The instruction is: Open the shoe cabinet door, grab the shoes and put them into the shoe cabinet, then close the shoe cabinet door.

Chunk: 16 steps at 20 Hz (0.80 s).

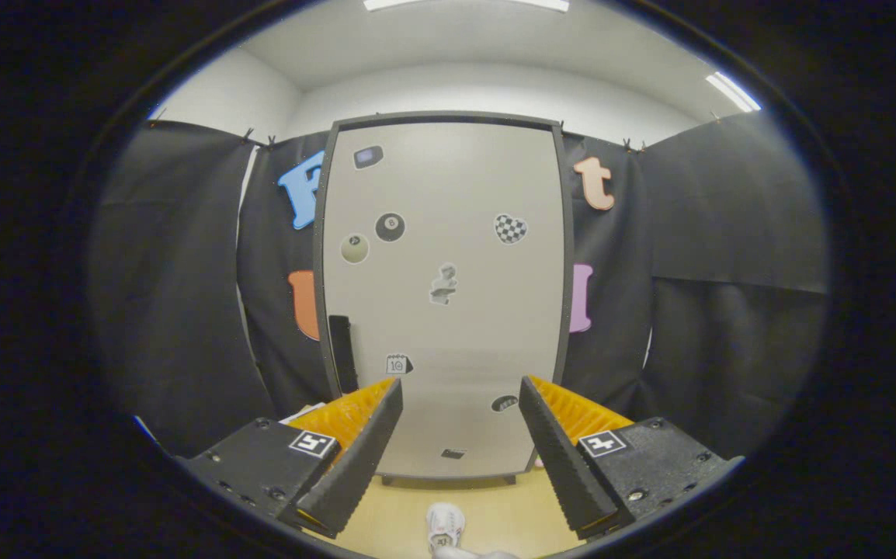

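Standing back from the shoe cabinet (442, 295), the gripper (460, 435) faces a door (448, 233) that is fully shut, upright against the black cloth wall, its pale front dotted with stickers. The dark handle (342, 351) runs vertically along the door's edge at about 9 o'clock from the door's middle, just beyond the tip of the finger on that side. The jaws are spread wide, holding nothing and touching nothing, with bare door panel showing in the gap between them. One white shoe (446, 528) lies on the wooden floor (494, 512) at 6 o'clock, below and between the fingers, nearer than the cabinet's foot. My worry is the handle: it is slim and sits close to the frame, so an approach aimed at the middle of the door would close on flat panel and slip, or a finger could jam against the frame. A pull at an angle might also rock the cabinet. The shoe sits in front of the door, so a swinging door or a careless step may knock it aside.
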Each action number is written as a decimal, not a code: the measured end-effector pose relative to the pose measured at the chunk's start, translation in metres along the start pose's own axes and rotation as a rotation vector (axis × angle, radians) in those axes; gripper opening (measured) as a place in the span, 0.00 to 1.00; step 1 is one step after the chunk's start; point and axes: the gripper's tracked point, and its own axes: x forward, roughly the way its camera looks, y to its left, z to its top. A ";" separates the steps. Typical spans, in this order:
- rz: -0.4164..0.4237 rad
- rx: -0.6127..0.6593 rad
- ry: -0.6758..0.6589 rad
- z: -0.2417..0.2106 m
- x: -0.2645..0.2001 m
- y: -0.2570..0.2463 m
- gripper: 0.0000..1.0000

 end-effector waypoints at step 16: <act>0.160 -0.024 0.047 -0.034 0.132 0.139 0.99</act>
